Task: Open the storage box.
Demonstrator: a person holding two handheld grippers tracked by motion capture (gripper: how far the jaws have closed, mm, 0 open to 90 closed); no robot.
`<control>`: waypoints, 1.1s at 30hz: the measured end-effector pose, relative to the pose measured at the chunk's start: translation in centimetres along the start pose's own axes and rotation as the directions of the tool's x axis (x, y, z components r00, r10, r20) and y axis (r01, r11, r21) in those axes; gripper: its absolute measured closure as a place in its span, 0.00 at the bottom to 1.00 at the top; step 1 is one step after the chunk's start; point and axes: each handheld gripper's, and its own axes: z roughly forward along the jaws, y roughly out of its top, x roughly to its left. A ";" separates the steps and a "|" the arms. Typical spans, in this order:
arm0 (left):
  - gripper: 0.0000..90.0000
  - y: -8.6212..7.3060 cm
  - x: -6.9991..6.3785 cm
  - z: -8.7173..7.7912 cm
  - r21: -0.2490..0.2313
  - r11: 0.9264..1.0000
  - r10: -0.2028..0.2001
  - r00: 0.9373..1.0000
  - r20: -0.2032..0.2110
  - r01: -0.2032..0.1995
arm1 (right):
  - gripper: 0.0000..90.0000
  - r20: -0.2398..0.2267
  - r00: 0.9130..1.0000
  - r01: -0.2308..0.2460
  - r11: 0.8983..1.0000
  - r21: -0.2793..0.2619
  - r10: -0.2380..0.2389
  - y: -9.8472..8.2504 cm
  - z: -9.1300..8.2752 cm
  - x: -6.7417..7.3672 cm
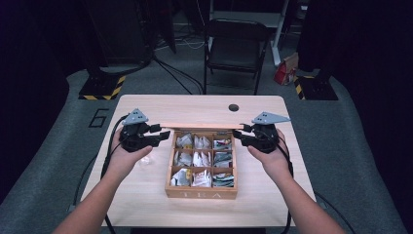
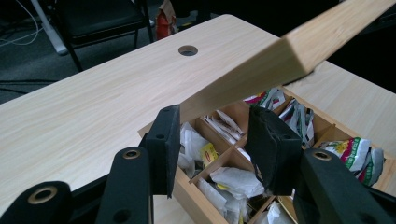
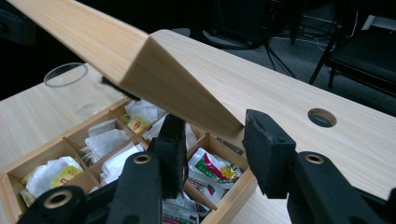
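A wooden tea box sits mid-table, its nine compartments full of tea bags. Its lid is raised at the back and looks like a thin strip from above. My right gripper is at the lid's right end. In the right gripper view both pads press on the lid's end face. My left gripper is at the lid's left end. In the left gripper view the lid's corner lies at the tips of the jaws, which stand loosely around it, so that gripper is open.
A clear glass stands on the table left of the box, by the person's left hand. The tabletop has a round cable hole behind the box. A black folding chair stands beyond the far edge.
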 end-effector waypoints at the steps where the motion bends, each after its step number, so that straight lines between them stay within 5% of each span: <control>1: 0.61 0.0 0.0 0.2 -0.004 1.000 -0.002 1.000 -0.002 0.002 | 0.66 0.000 1.000 -0.001 1.000 -0.002 0.001 0.0 0.0 -0.1; 17: 0.60 -0.4 1.1 3.2 0.004 1.000 -0.030 0.999 -0.017 0.030 | 0.65 -0.010 1.000 -0.021 1.000 -0.012 0.021 0.3 0.2 -0.5; 33: 0.67 0.2 1.6 3.6 -0.007 1.000 -0.030 0.999 -0.037 0.030 | 0.64 -0.021 0.999 -0.030 0.999 -0.025 0.030 0.5 0.4 -0.9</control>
